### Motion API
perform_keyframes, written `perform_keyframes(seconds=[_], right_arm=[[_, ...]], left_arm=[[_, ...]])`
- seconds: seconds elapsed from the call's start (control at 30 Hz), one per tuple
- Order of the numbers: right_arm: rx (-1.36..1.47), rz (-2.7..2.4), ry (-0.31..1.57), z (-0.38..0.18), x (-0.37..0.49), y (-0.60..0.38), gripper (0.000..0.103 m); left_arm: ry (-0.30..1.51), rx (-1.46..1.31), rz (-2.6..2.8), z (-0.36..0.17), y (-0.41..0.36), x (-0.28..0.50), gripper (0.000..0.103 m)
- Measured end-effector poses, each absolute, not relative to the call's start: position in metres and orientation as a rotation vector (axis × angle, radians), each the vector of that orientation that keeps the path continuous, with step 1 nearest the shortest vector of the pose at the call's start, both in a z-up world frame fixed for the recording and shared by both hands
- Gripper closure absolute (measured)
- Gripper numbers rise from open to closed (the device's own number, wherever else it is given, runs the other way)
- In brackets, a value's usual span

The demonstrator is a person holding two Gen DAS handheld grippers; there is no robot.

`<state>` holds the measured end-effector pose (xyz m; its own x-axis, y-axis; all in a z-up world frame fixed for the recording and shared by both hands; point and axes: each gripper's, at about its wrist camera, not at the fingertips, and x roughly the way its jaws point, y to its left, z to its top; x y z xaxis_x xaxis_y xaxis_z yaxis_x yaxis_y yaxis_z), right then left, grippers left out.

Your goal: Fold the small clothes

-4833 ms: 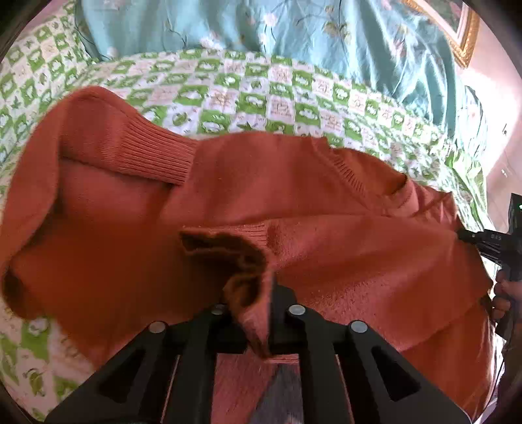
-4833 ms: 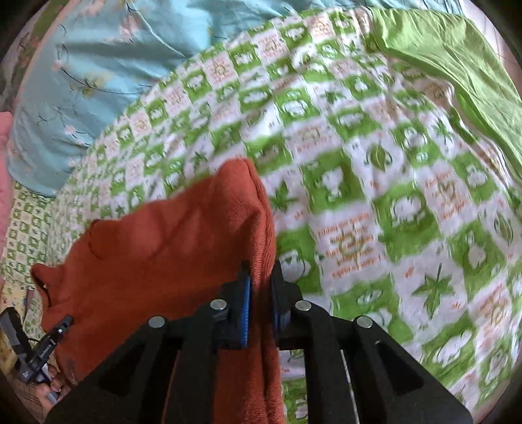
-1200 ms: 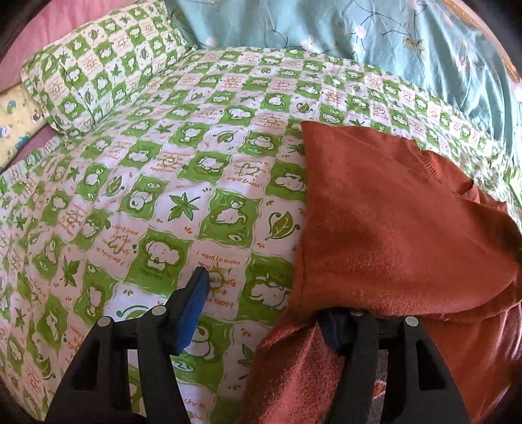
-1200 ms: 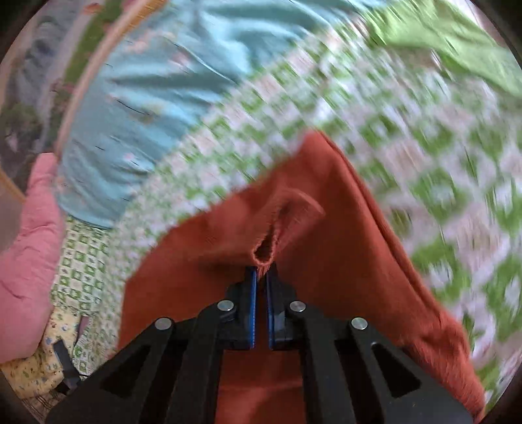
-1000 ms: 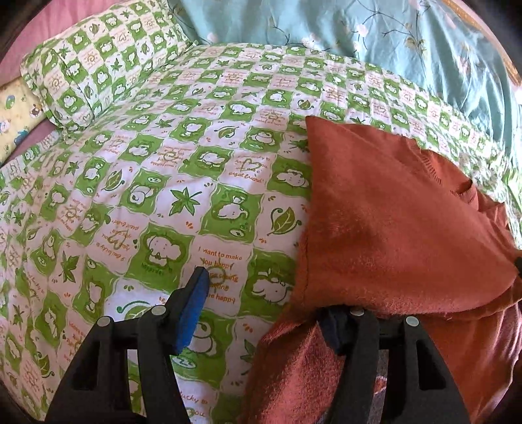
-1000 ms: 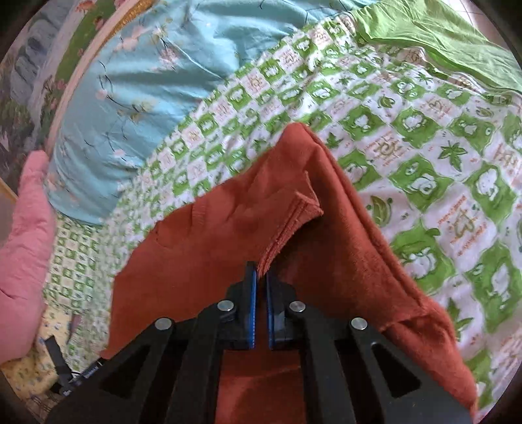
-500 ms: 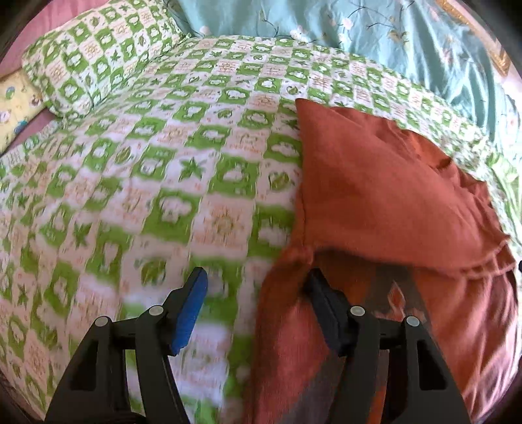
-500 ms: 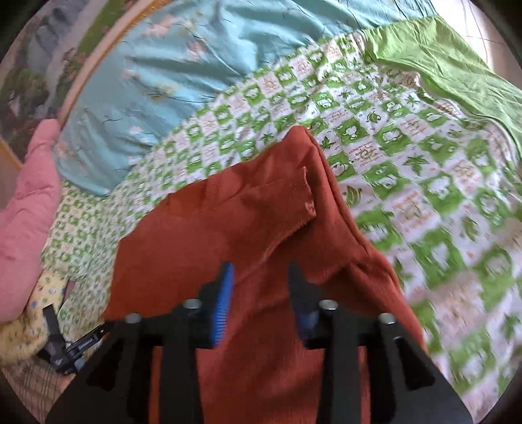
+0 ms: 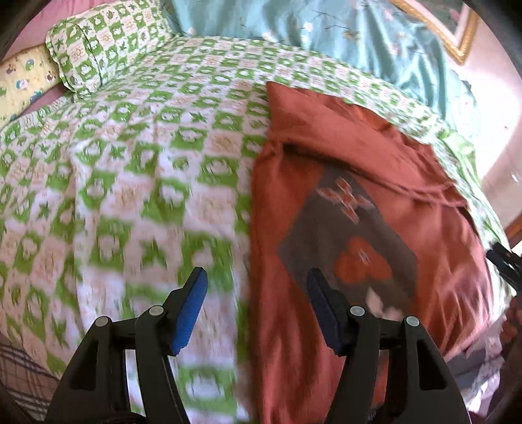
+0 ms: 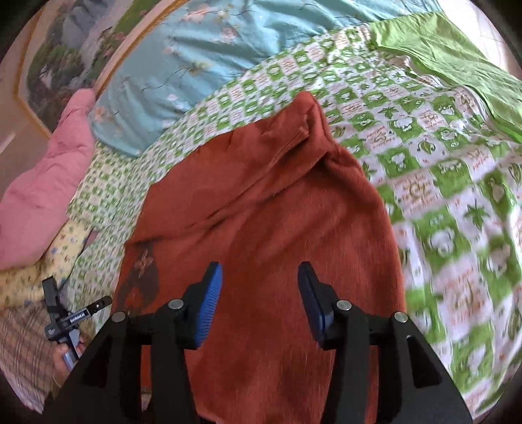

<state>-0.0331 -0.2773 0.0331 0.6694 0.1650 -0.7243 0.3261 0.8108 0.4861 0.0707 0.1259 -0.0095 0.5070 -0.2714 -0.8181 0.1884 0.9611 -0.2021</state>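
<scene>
A small rust-orange sweater (image 9: pixel 342 156) lies on the green-and-white checked bedspread (image 9: pixel 130 163), its sleeves folded in over the body; a grey printed patch (image 9: pixel 349 241) shows on its front. My left gripper (image 9: pixel 256 293) is open and empty, raised above the sweater's left edge. In the right wrist view the sweater (image 10: pixel 277 212) fills the middle. My right gripper (image 10: pixel 259 293) is open and empty, raised above the sweater's near part. The other gripper (image 10: pixel 71 318) shows at the lower left there.
A teal floral quilt (image 9: pixel 326 29) lies along the far side of the bed. A checked pillow (image 9: pixel 107 42) sits at the far left. A pink cushion (image 10: pixel 42 195) and a plain green sheet (image 10: pixel 456 55) flank the bed in the right wrist view.
Both grippers let go of the sweater and opened wide, then drew back and up. The folded sleeves now lie flat on the sweater's body.
</scene>
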Motion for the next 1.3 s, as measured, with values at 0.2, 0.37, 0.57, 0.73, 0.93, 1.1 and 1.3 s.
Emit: perform_keyframes(seconds=[0.2, 0.37, 0.57, 0.73, 0.93, 1.1, 1.3], right_arm=[[0.627, -0.036, 0.832, 0.039, -0.074, -0.271, 0.048], [0.617, -0.049, 0.84, 0.043, -0.106, -0.27, 0.047], [0.588, -0.063, 0.881, 0.04, -0.143, -0.269, 0.045], [0.595, -0.069, 0.948, 0.021, -0.164, -0.271, 0.045], [0.576, -0.023, 0.98, -0.004, -0.164, -0.258, 0.045], [0.593, 0.002, 0.963, -0.012, -0.159, -0.261, 0.044], [0.599, -0.023, 0.973, -0.014, -0.169, -0.27, 0.097]], left_arm=[[1.005, -0.085, -0.331, -0.016, 0.131, 0.024, 0.041], [1.03, -0.089, -0.362, -0.027, 0.129, -0.003, 0.041], [1.042, -0.091, -0.418, -0.034, 0.124, -0.019, 0.044], [1.059, -0.095, -0.463, -0.043, 0.119, -0.028, 0.044], [1.082, -0.114, -0.503, -0.05, 0.12, -0.028, 0.044], [1.07, -0.082, -0.48, -0.051, 0.116, -0.03, 0.064], [1.066, -0.05, -0.476, -0.051, 0.117, -0.034, 0.091]])
